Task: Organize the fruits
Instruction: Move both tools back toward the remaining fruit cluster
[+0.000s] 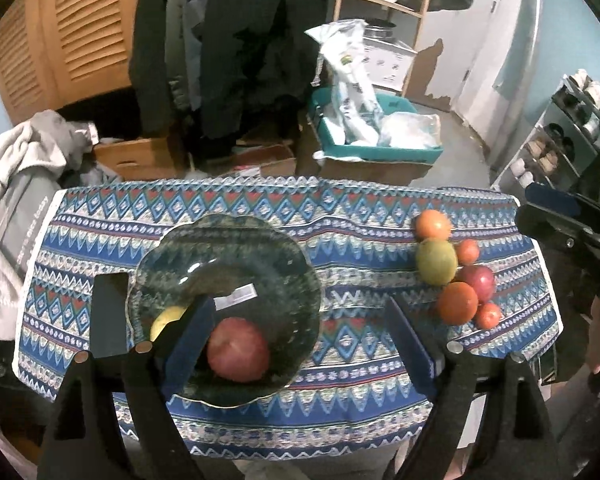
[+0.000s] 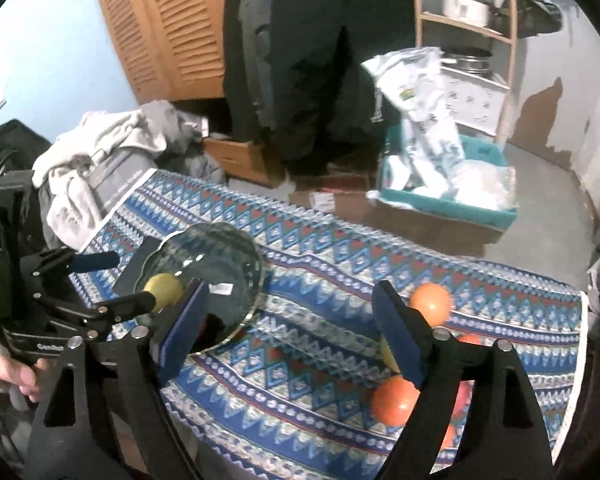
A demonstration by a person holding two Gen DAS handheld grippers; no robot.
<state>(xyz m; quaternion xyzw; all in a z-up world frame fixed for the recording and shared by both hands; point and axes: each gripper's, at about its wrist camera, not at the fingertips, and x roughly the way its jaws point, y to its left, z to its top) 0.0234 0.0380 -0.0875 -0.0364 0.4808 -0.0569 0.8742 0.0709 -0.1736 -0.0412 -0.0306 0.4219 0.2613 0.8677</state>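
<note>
The glass bowl (image 1: 224, 304) sits on the left half of the table (image 1: 360, 412), on its patterned cloth, and already holds a red apple (image 1: 238, 355) and a yellow fruit (image 1: 167, 319) near its left rim. The remaining pile of fruits (image 1: 454, 272) lies well apart on the right half: 6 pieces touching one another, among them a green-yellow mango (image 1: 436, 261), 2 larger oranges and smaller red ones.

The left hand-held gripper (image 1: 300, 344) hangs over the bowl with its fingers spread wide and nothing between them; the apple lies just beside the inner face of its left finger. The right hand-held gripper (image 2: 288, 336) is also wide and empty, poised above the pile, with an orange (image 2: 394, 399) just beside its right finger.

The step in hand looks like picking the next fruit. To do it well, the right gripper should straddle 1 fruit at the pile's edge, close across its widest part, and lift straight up so the neighbours do not roll.

The mango is the only clearly elongated piece; its long axis seems to run front to back on the table, so the fingers should close across its short width.
</note>
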